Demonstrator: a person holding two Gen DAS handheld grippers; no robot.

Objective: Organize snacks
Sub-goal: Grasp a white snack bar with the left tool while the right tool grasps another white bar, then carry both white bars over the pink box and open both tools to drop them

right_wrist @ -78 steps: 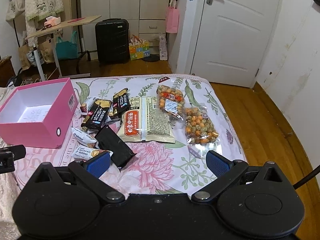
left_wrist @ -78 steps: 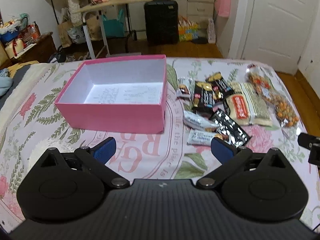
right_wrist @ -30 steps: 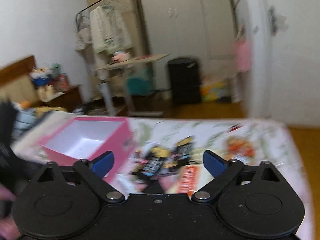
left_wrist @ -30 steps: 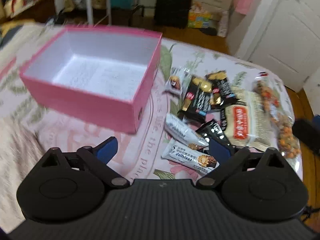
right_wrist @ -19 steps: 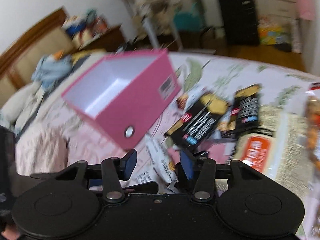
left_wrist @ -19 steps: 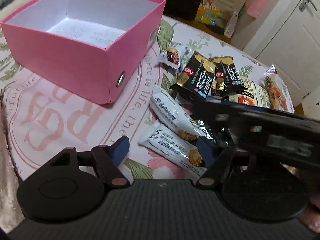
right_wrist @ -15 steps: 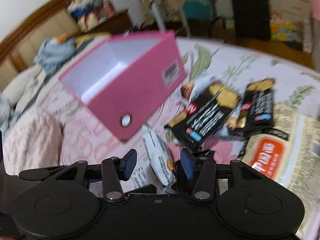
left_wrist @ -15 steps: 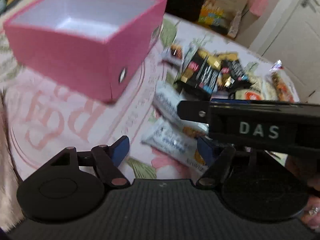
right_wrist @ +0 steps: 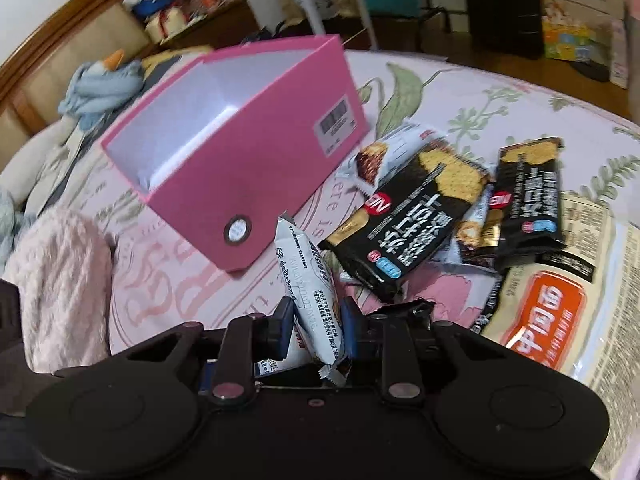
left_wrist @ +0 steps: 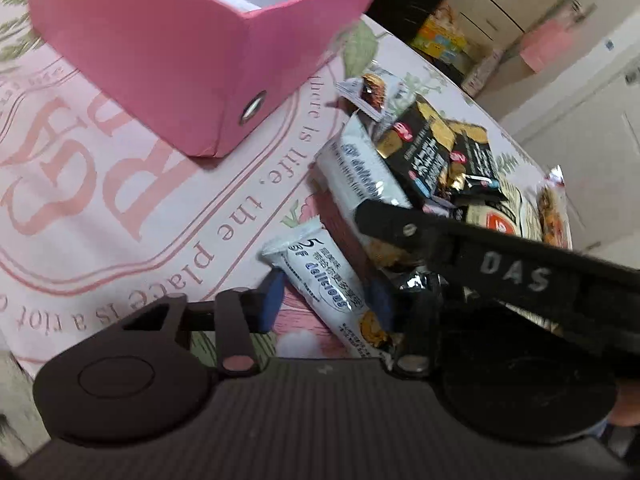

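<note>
Two white snack bars lie beside the open pink box [left_wrist: 160, 60] on the bedspread. The nearer white bar [left_wrist: 328, 280] sits between the blue pads of my left gripper [left_wrist: 325, 302]; its jaws are closing, and a thin gap still shows at the left pad. My right gripper [right_wrist: 317, 322] is closing too, its pads pinching the other white bar [right_wrist: 312, 280], which stands tilted up. In the left wrist view that right gripper's black arm [left_wrist: 512, 272] crosses over the second white bar [left_wrist: 360, 176]. Black snack packets [right_wrist: 408, 224] lie just behind.
A noodle pack [right_wrist: 560, 300] and a small white packet [right_wrist: 380, 156] lie to the right of the pink box [right_wrist: 256, 184]. A bag of orange snacks [left_wrist: 554, 216] is at the bed's far edge. A fuzzy pink blanket [right_wrist: 56, 280] lies left; a black suitcase [right_wrist: 500, 0] stands beyond.
Both grippers have dropped onto the snack pile and their jaws have narrowed from wide open. The right gripper swung in across the left view and closed on a white bar.
</note>
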